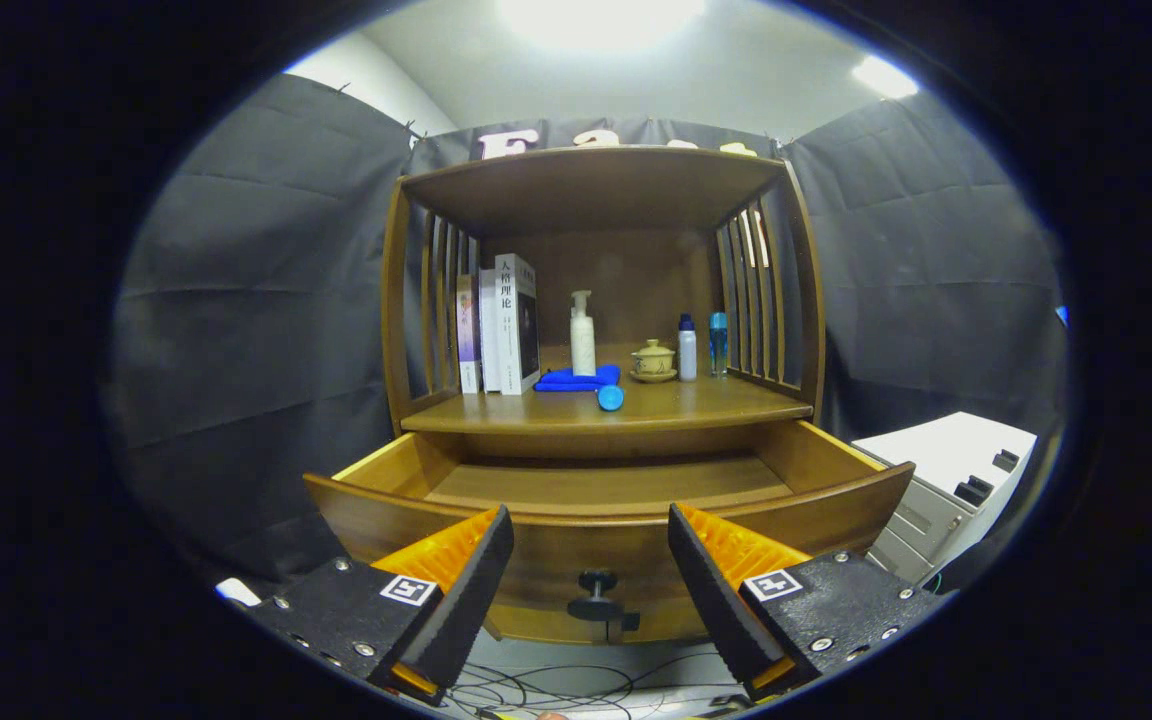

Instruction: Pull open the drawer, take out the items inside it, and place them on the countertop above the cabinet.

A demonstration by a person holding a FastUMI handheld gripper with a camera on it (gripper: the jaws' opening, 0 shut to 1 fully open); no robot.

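Facing a brown wooden cabinet (596, 300), the gripper (591, 585) hangs in front of its pulled-out wooden drawer (606, 545), fingers spread wide apart and holding nothing. From left to right on the countertop (716, 405) stand upright books (501, 325), a white pump bottle (583, 335) behind a folded blue cloth (576, 379), a small blue cylinder (611, 397) lying on its side with one round end toward the camera, a lidded ceramic cup (653, 360), and two small bottles (701, 347). The drawer's visible floor looks bare, so emptying seems finished or nearly so. Next, checking the hidden front portion seems sensible. The drawer's long axis runs left to right; its dark knob (596, 595) sits between the fingers.
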